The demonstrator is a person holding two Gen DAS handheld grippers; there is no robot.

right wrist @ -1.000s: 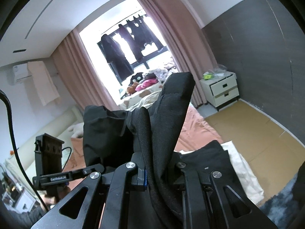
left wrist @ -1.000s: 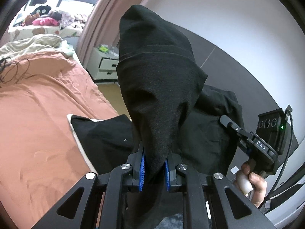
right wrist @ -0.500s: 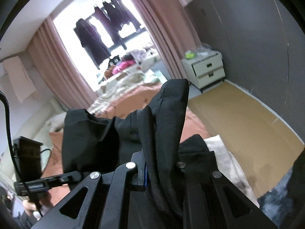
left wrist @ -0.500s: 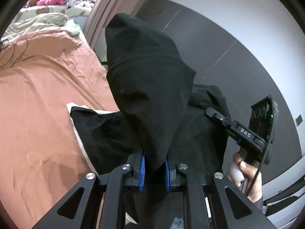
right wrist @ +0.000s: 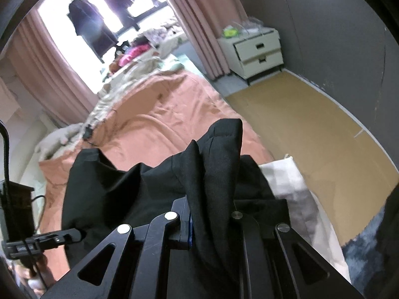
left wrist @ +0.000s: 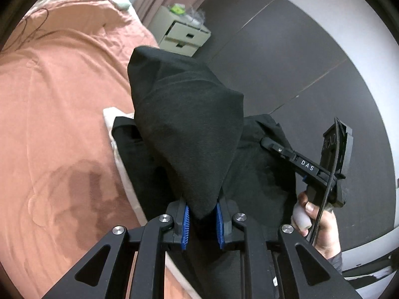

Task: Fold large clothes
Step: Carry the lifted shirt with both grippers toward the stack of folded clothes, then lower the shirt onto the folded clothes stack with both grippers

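The bed (left wrist: 57, 94), under its salmon-pink cover, fills most of what I see, and my black garment (left wrist: 189, 129) hangs over its near edge, partly spread on a pale sheet (right wrist: 286, 177) that lies there. The cloth is soft and limp and looks fairly thick (it bunches into a peak instead of standing flat), so I judge it will sag wherever it is unsupported. It is not fragile or slippery. I would hold it at corners or along a hem, with my 2 grips well apart, so that the span between them stays taut for the fold.

My left gripper (left wrist: 202, 220) has a bunched point of the fabric between its blue fingers (left wrist: 185, 220). They are nearly together but easing apart a little, with the cloth still caught between them. My right gripper (right wrist: 212, 221) is clamped almost fully closed on a folded ridge of the same garment.

The white nightstand (right wrist: 256, 49) by the curtain has 2 closed drawers, so I cannot tell what is inside. Small clutter sits on top.
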